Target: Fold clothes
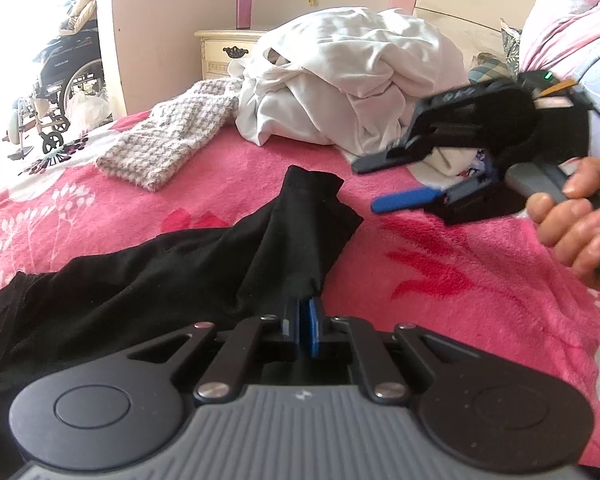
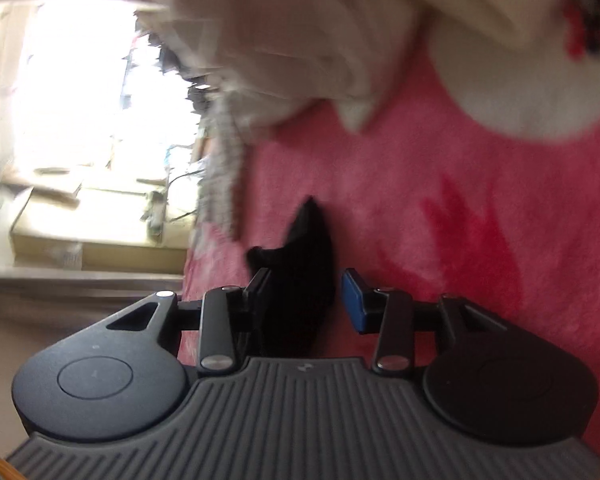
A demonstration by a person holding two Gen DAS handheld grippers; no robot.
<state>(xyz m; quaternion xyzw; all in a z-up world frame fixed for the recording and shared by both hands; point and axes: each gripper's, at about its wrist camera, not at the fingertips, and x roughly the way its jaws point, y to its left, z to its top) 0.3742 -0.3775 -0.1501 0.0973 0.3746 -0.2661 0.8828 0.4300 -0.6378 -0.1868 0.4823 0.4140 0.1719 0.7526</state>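
Here the black garment (image 1: pixel 148 280) lies spread and rumpled on the pink bed (image 1: pixel 460 280), and it serves as the landmark. At its near edge the left hand-held gripper (image 1: pixel 304 320) has its fingers pressed together with a fold of the black cloth pinched between them, so that corner is drawn up into a ridge running away toward a loose end (image 1: pixel 312 184). Beyond the garment, on its far left side, a checked grey-and-white cloth (image 1: pixel 168 140) lies flat; directly behind the garment sits a crumpled white heap of clothes (image 1: pixel 340 80).

To the right of the garment the right hand-held gripper (image 1: pixel 400 184) is held in a person's hand (image 1: pixel 572 216), its fingers standing well apart with nothing between them, pointed toward the garment's loose end. The right wrist view, which is blurred, agrees: the fingers are spread and a tip of black cloth (image 2: pixel 304 272) lies between and just ahead of them, but they are not closed on it.

My reading is that the step in hand is getting a two-point hold on the garment before laying it out or folding it over. The next move seems to call for bringing the spread fingers around an edge of the black cloth, closing on a single layer, and keeping the left pinch firm so the fabric can be tensioned.
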